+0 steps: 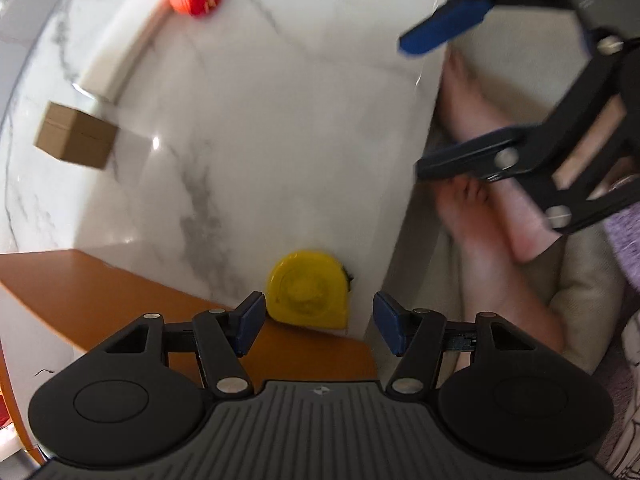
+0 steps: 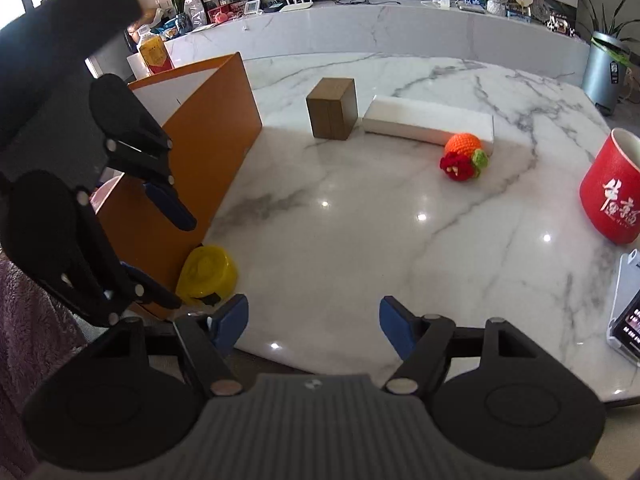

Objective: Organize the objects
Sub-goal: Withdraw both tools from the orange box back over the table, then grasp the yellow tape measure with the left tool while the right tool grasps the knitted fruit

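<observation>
A yellow tape measure [image 1: 306, 288] lies flat on the marble table [image 1: 248, 120], close to its front edge and against the orange bin's wall [image 1: 100, 292]. My left gripper [image 1: 320, 324] points down right over it, open, with the pads apart from it. In the right wrist view the left gripper [image 2: 168, 252] hangs above the tape measure [image 2: 206, 276] beside the orange bin [image 2: 208, 128]. My right gripper [image 2: 313, 322] is open and empty over the table's front edge. From the left wrist view the right gripper [image 1: 448, 92] shows at the upper right.
A brown box [image 2: 332, 108], a long white box [image 2: 428, 122] and a crocheted orange-and-red toy [image 2: 466, 156] sit mid-table. A red cup [image 2: 612, 196] and a phone on a stand [image 2: 626, 312] are at the right. A person's bare feet [image 1: 480, 232] are below the table edge.
</observation>
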`<state>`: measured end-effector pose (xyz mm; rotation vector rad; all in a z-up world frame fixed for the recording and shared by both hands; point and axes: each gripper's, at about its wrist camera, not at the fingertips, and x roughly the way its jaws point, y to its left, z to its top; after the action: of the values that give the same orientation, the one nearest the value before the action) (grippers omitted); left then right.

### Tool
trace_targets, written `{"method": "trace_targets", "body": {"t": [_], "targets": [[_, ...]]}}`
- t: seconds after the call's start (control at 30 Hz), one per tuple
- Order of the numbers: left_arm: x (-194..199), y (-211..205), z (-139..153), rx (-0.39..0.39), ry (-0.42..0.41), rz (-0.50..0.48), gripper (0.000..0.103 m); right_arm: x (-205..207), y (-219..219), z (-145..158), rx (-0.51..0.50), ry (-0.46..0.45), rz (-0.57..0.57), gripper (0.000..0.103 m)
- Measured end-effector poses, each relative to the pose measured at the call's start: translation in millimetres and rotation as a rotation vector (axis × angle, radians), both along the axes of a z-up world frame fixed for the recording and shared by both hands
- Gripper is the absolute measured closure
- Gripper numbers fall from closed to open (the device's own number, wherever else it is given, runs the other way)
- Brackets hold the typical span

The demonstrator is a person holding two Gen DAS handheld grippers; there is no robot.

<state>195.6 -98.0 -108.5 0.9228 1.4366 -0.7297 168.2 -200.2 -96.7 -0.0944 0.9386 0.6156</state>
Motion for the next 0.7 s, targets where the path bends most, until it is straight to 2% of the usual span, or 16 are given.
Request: {"method": "trace_targets", "body": {"t": [0.2,0.27,0.4,0.6,0.7], "targets": [[9.9,2.1,-26.7,0.082,0.05,0.002,0.033,5.8,0.0,-12.2,-0.007,0.03,0.008,0.029],[12.9,3.6,-31.8,0.086,0.057,0.012,0.033,7.5,0.5,-14.3,-0.006,0.038,0.009,0.029],[19.4,6.6,-34.4,0.096,0.067,0.04,0.04,11.7,3.1,-17.9,-0.02,0.037,0.011,0.028],[25.8,11.5,-36.3,0.093,0.079,0.057,0.041,21.5,0.0,-23.6,-0.023,0.06,-0.021,0.028],[30.3,17.2,-33.7,0.065,0.067,0.067,0.041,24.5,-2.4,-25.4,-0.024,0.06,-0.032,0.028]]}}
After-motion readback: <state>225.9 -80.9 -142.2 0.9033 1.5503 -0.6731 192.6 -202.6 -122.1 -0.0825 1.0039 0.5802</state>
